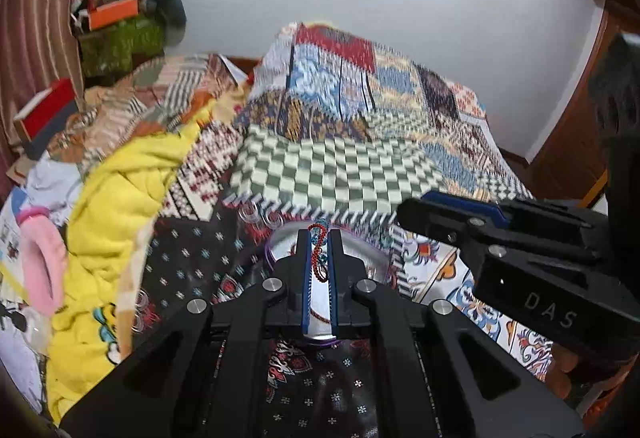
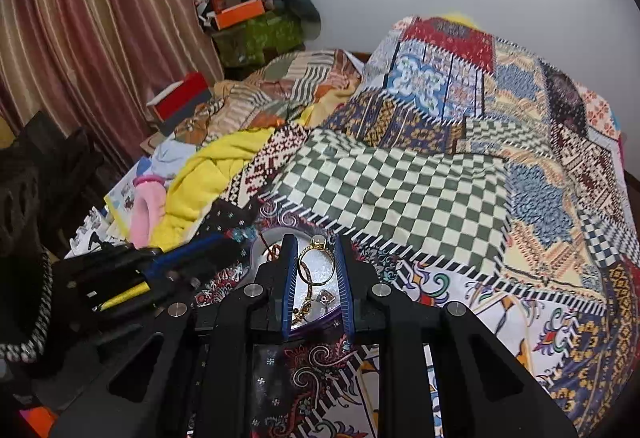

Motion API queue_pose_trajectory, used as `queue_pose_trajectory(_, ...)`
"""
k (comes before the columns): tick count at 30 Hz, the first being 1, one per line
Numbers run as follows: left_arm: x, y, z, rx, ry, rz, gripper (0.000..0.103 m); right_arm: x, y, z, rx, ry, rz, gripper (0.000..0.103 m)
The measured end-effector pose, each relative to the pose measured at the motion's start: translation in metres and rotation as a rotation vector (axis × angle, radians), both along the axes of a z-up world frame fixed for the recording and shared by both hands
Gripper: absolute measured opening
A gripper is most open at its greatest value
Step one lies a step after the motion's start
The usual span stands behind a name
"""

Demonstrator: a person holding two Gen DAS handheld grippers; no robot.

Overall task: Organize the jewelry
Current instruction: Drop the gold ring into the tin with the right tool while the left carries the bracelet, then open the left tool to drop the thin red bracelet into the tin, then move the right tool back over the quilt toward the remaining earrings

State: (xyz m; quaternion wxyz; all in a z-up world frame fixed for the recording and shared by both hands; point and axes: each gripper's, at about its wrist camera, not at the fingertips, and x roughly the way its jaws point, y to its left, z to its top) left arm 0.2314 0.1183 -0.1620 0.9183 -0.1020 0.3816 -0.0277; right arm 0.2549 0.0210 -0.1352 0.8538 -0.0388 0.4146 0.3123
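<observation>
Patchwork bedspread carries a shallow silver plate w/ purple rim, directly below both tools. My left gripper is narrow, pinching a red-and-teal bead strand above the plate. My right gripper sits part open, empty, straddling a gold bangle on the plate; a stone ring lies just beside it. Rec: lower strand to bare plate area, then release, avoid tangling w/ bangle.
</observation>
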Motion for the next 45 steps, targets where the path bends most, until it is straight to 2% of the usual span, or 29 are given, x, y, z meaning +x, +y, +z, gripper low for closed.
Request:
queue_pose_trajectory(6, 0.005, -0.007, -0.02, 0.011, 0.051, -0.033, 0.005, 0.011, 0.008, -0.013, -0.006, 0.055, 0.022, 0.017)
queue_pose_trajectory(14, 0.003, -0.007, -0.019, 0.038, 0.054, -0.038, 0.006, 0.017, 0.015, -0.014, 0.003, 0.083, 0.044, 0.017)
queue_pose_trajectory(16, 0.0, -0.004, -0.016, 0.04, 0.052, -0.027, 0.013, 0.018, 0.017, -0.013, 0.002, 0.084, 0.05, 0.017)
queue_pose_trajectory(18, -0.005, 0.001, -0.012, 0.043, 0.038, -0.008, 0.026, 0.018, 0.02, -0.013, -0.004, 0.089, 0.063, 0.017)
queue_pose_trajectory(25, -0.015, 0.01, 0.004, 0.061, 0.006, 0.031, 0.029, 0.015, 0.019, -0.006, -0.002, 0.116, 0.077, 0.019)
queue_pose_trajectory(32, -0.027, 0.003, 0.024, 0.079, -0.024, 0.028, 0.029, 0.005, -0.007, 0.019, 0.0, 0.054, 0.024, 0.019)
queue_pose_trajectory(45, -0.05, -0.037, 0.059, 0.101, -0.083, -0.031, 0.039, -0.026, -0.093, 0.058, -0.006, -0.042, -0.121, 0.02)
